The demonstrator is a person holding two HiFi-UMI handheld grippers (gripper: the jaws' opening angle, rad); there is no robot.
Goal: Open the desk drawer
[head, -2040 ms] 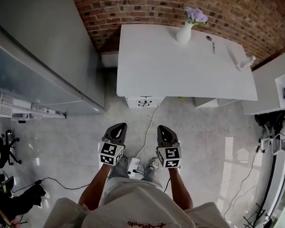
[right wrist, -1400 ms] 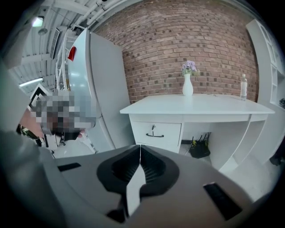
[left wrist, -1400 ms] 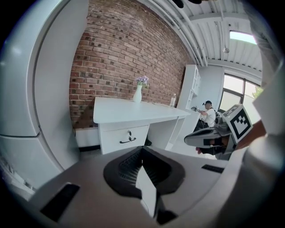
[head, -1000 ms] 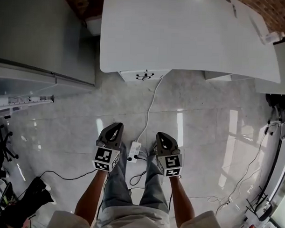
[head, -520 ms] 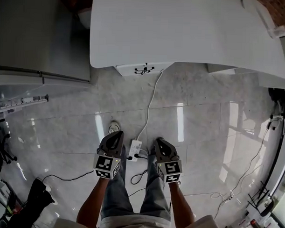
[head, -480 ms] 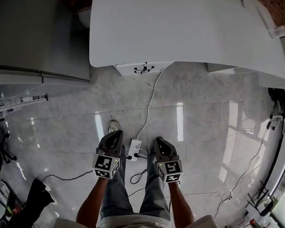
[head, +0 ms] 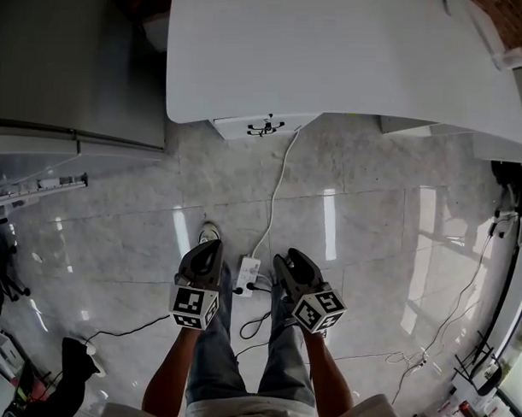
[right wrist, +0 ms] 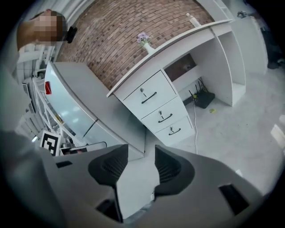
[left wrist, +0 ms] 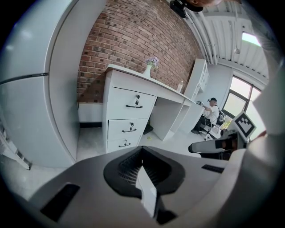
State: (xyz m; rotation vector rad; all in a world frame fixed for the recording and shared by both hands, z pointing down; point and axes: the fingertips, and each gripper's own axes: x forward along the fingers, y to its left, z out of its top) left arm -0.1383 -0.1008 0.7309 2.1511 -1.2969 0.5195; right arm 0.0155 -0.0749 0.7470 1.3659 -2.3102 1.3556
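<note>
Drawers [left wrist: 130,116] sat shut under worktop [head: 335,52]; well apart, left hand-held gripper [head: 207,248] closed, empty; right hand-held gripper [head: 285,260] just opened, empty.

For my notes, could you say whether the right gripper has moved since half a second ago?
Yes: right gripper rolled, its cube swinging away from the power strip; its jaws have just been opening, empty.

Brick wall [left wrist: 129,44], marble floor [head: 371,241] w/ glare
</note>
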